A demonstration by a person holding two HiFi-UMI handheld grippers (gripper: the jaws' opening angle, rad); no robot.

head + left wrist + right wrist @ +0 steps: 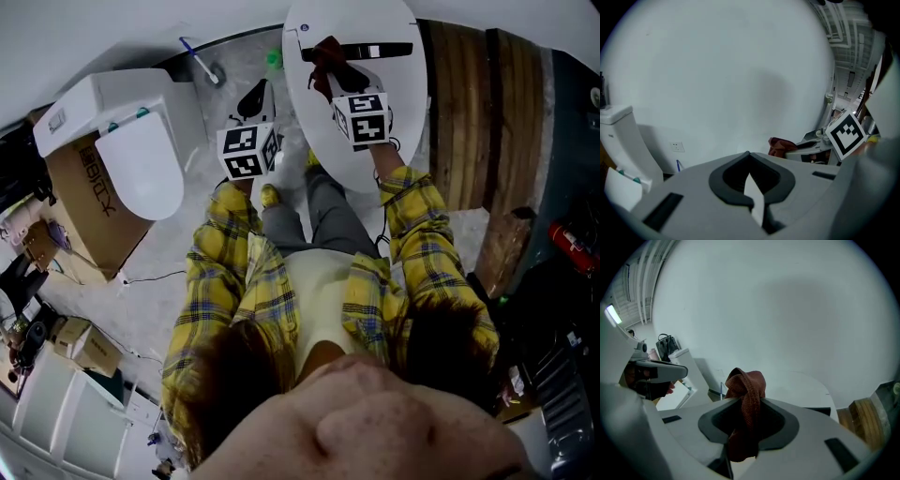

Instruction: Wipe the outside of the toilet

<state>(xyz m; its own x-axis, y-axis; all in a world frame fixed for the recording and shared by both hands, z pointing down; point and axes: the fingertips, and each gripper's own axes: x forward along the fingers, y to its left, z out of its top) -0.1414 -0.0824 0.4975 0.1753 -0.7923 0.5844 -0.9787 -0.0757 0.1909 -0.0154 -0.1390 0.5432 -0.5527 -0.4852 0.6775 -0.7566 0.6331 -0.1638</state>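
Note:
A white toilet [141,159] with tank and closed lid stands at the left of the head view; it also shows in the left gripper view [623,140] and the right gripper view [689,369]. My right gripper [326,66] is over a white oval top [361,141], well right of the toilet. It [743,413] is shut on a bunched reddish-brown cloth [747,399], which also shows in the other two views [323,58] [780,144]. My left gripper [253,98] hangs between toilet and oval top. Its jaws [748,157] are shut with nothing in them, pointing at the bare wall.
A cardboard box [89,202] sits beside the toilet. A blue-handled brush [202,61] lies on the floor by the wall. Wooden planks [487,122] lie right of the oval top, with a red extinguisher [567,246] farther right. A wall socket [676,147] is low on the wall.

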